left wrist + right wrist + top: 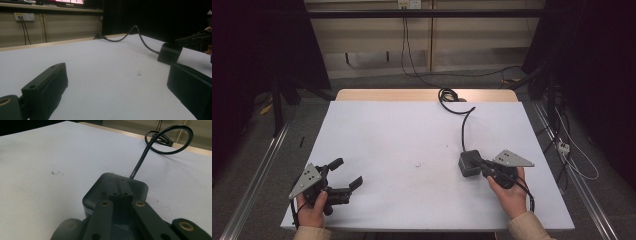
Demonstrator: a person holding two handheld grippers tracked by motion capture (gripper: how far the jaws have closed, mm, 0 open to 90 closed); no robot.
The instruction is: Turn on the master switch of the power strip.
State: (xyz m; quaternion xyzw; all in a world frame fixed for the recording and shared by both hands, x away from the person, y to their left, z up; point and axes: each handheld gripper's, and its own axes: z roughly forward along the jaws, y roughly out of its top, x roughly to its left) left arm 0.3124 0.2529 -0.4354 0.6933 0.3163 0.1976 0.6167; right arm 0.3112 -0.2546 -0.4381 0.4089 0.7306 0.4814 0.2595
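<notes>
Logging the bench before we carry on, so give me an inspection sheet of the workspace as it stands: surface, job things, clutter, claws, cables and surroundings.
Surface: white table top, bare wood strip along the far edge, a few small dark specks near the middle.
Job's things: dark power adapter block lying flat on the table, right of centre.
Clutter: nothing seen.
Claws: left claw open, over the near left corner, nothing between its jaws; right claw shut, its tips over the top of the block.
Cables: block's black cord runs to the far edge and ends in a loose coil there.
Surroundings: wall outlets with plugged leads, dark curtains, floor cables.
</notes>
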